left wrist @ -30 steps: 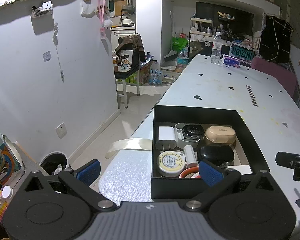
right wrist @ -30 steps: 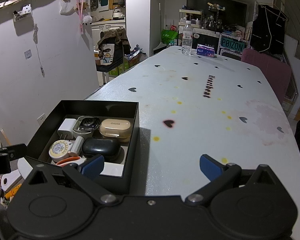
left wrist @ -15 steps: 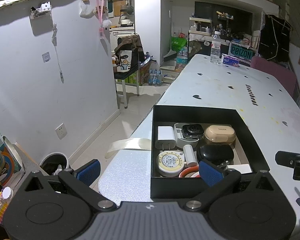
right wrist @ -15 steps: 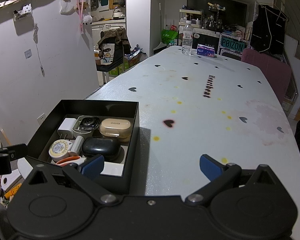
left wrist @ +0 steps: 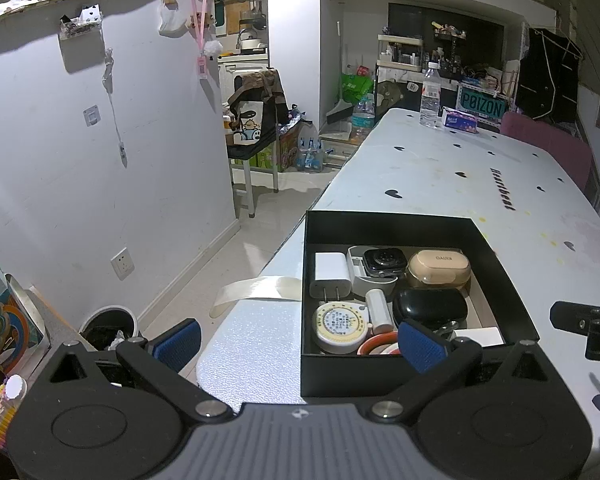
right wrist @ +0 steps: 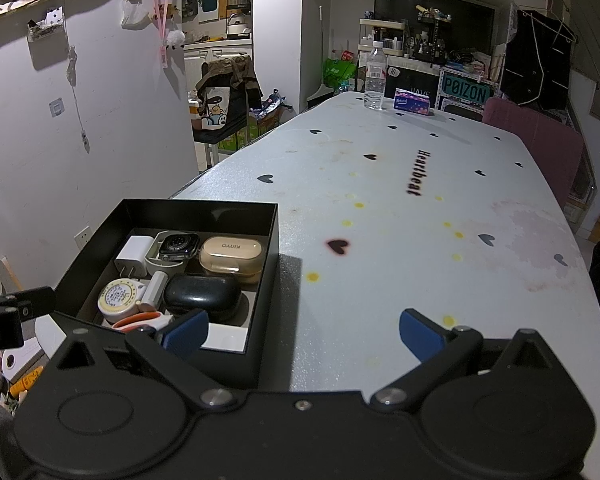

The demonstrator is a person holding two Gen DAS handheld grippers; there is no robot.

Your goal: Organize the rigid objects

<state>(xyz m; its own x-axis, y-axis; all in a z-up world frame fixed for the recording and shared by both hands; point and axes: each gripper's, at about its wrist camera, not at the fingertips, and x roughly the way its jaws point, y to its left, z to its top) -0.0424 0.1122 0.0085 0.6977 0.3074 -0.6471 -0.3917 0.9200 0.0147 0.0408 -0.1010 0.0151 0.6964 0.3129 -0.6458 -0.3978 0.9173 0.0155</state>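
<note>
A black open box (left wrist: 384, 224) (right wrist: 268, 240) sits at the near left corner of the white table. In it lie a white charger plug (left wrist: 330, 270), a smartwatch (left wrist: 382, 262), a beige earbud case (left wrist: 438, 268) (right wrist: 230, 252), a black case (left wrist: 430, 306) (right wrist: 202, 294), a round tape measure (left wrist: 340, 324) and orange-handled scissors (right wrist: 140, 320). My left gripper (left wrist: 300, 340) is open and empty in front of the box. My right gripper (right wrist: 302, 334) is open and empty, over the box's near right corner.
The white table (right wrist: 420, 220) with heart marks stretches away. A water bottle (right wrist: 375, 76) and a tissue pack (right wrist: 412, 102) stand at its far end. A tape strip (left wrist: 256, 290) hangs off the left edge. A bin (left wrist: 108, 326) stands on the floor.
</note>
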